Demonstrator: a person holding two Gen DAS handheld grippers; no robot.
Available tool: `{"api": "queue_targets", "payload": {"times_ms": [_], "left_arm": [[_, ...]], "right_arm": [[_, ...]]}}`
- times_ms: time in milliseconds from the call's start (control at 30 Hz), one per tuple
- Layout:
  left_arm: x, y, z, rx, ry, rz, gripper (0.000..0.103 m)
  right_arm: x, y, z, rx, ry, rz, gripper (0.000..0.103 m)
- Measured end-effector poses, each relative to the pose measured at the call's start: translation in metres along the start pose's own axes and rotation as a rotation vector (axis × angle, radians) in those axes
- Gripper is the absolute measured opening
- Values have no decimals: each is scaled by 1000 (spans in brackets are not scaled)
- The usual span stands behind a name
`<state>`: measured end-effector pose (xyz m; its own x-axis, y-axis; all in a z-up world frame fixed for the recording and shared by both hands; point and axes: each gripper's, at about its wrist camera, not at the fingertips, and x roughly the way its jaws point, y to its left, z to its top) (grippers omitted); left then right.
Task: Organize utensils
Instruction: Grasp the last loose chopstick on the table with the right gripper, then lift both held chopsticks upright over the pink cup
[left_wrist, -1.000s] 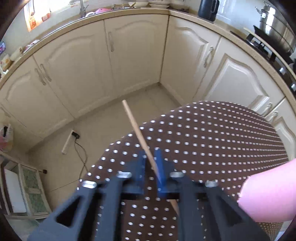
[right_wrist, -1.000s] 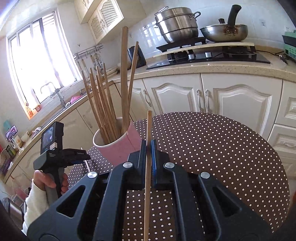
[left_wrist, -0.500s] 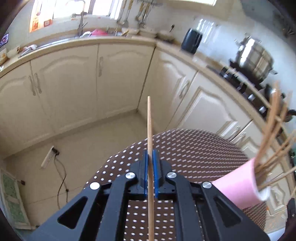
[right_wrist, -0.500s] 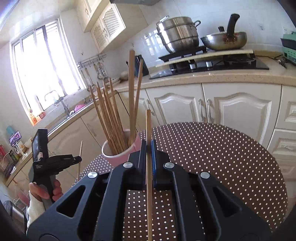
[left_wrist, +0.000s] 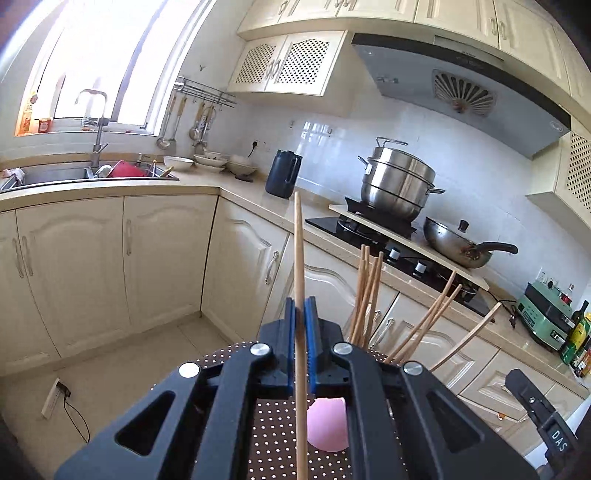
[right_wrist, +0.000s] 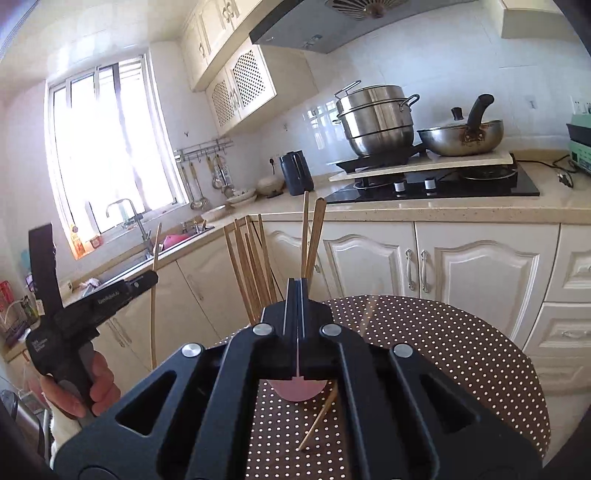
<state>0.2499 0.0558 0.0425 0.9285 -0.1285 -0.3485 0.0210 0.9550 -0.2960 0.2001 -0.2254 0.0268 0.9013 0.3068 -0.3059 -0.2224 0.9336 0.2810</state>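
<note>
The round worktop (right_wrist: 443, 350), under a brown cloth with white dots, stands in a kitchen corner in front of cream cabinets.

The left tool (left_wrist: 300, 314) is clamped on a single chopstick (left_wrist: 299, 258), which runs up between its blue pads and rises well past the tips, nearly upright. In the right wrist view this tool sits out to the left, off the worktop's edge, gripped by a hand (right_wrist: 96, 384), with the chopstick standing tall through its tip.

The right tool (right_wrist: 297, 291) is pressed fully closed with nothing between its jaws. It hangs over the worktop, pointing at the cup.

The pink cup (right_wrist: 295, 391) stands on the worktop, mostly hidden behind each tool's frame. A bundle of chopsticks (right_wrist: 251, 266) stands in it and fans out above its rim.

One loose chopstick (right_wrist: 319, 421) lies flat on the cloth, just beside the cup on the near side, slanting away from it.
</note>
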Motion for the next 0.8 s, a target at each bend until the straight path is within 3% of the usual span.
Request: {"api": "queue_targets", "payload": {"times_ms": [100, 233, 300, 333, 433, 667, 700, 733, 767, 800], "left_arm": [[-1, -4, -7, 15, 27, -6, 6], [6, 2, -20, 18, 90, -6, 6], [9, 5, -27, 34, 110, 10, 6], [11, 7, -31, 40, 119, 19, 6], [21, 13, -39, 39, 179, 21, 6], [41, 17, -50, 56, 284, 22, 6], [44, 18, -53, 58, 298, 18, 6], [46, 18, -55, 59, 309, 16, 6], [48, 18, -57, 61, 318, 15, 6], [50, 19, -59, 59, 326, 16, 6]], "right_arm": [[8, -10, -8, 34, 27, -20, 1], [44, -36, -23, 76, 192, -72, 5], [71, -49, -36, 82, 282, -154, 39], [78, -55, -41, 92, 292, -173, 62], [97, -70, -55, 107, 306, -277, 61], [141, -105, -88, 110, 460, -511, 58], [139, -104, -86, 101, 442, -521, 52], [140, -103, -85, 88, 445, -559, 23], [138, -106, -88, 98, 454, -576, 12], [138, -106, -88, 93, 455, -577, 10]]}}
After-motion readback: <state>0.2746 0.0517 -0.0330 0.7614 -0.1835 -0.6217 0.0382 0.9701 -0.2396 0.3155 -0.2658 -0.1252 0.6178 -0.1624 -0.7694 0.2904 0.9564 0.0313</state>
